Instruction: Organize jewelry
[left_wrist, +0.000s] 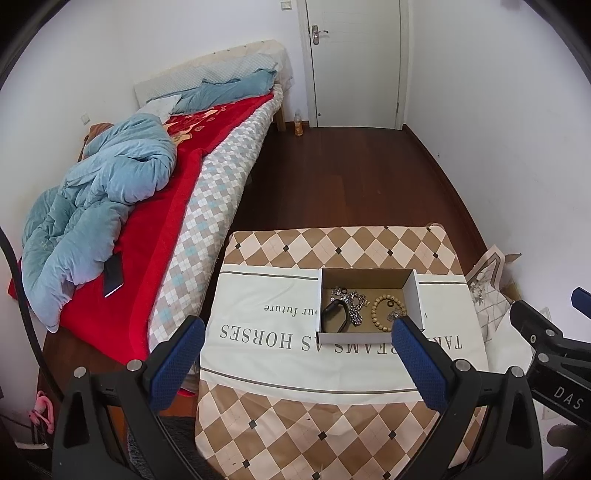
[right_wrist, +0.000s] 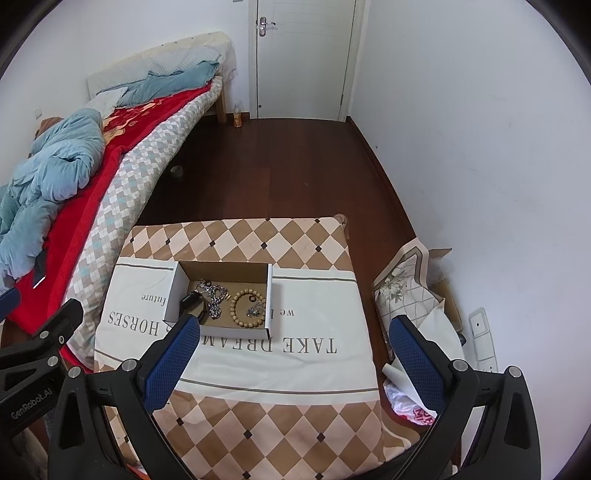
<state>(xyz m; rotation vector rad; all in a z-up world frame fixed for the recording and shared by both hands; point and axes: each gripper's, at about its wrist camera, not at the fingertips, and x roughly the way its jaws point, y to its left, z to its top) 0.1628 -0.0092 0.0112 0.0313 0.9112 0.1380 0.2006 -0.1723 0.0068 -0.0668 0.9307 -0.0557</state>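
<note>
A shallow white cardboard box (left_wrist: 415, 295) (right_wrist: 271, 295) stands on a table covered by a checked cloth (left_wrist: 295, 424) (right_wrist: 295, 413). Inside lie a black band (left_wrist: 334, 314) (right_wrist: 192, 301), a silver chain (left_wrist: 354, 301) (right_wrist: 214, 295), a wooden bead bracelet (left_wrist: 384, 310) (right_wrist: 243, 306) and a small silver piece (right_wrist: 255, 311). My left gripper (left_wrist: 299, 332) is open and empty, held above the table short of the box. My right gripper (right_wrist: 295, 332) is open and empty, to the right of the box's near edge.
A bed (left_wrist: 207, 184) (right_wrist: 122, 177) with a red blanket and blue quilt runs along the left. A dark phone (left_wrist: 112, 275) lies on the blanket. Bags and cardboard (right_wrist: 413, 295) sit right of the table. A bottle (left_wrist: 298, 123) stands by the closed door (right_wrist: 303, 55).
</note>
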